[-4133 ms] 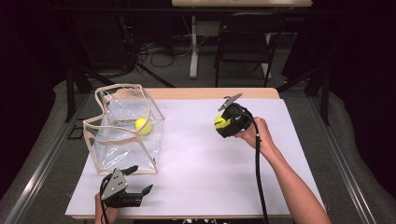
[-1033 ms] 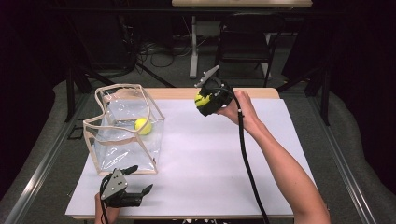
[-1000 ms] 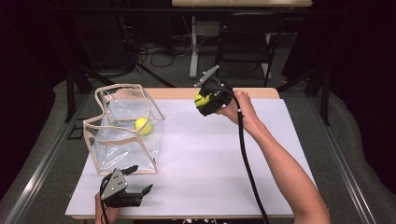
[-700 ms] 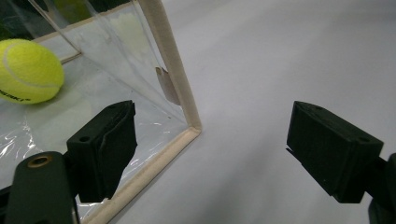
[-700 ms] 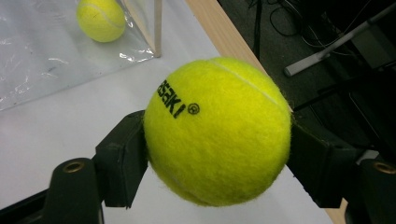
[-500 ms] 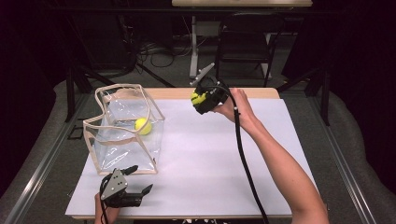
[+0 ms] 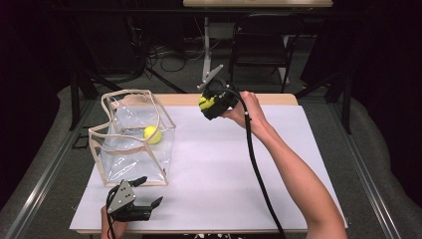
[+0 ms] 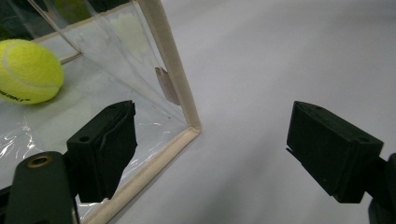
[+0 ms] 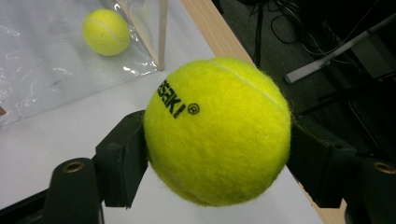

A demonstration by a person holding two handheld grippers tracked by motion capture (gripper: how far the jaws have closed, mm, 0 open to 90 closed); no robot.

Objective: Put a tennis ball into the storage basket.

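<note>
High view, read from left to right, gives us first the clear plastic pouch with beige piping [image 7: 130, 137], standing open-topped on the white table sheet [image 7: 224, 174]. One yellow felt tennis ball [image 7: 152, 134] already lies inside it, on the floor of the pouch.

Just in front of the pouch, at the near edge, we rest our left gripper [image 7: 133, 205]. Its jaws stand spread with nothing between them; in the left gripper view they frame the pouch's near corner seam [image 8: 187, 112], so we judge that this gripper waits to steady the pouch if needed.

Farther right, beyond the pouch and raised near the far table edge, we hold our right gripper [image 7: 206, 103]. Its jaws are clamped on a second yellow tennis ball with black lettering [image 9: 217, 130], one pad on each side of the ball's widest part, which keeps the round body from rolling out. The right gripper view looks towards the pouch opening, so we judge the carried ball is on its way into the pouch.
</note>
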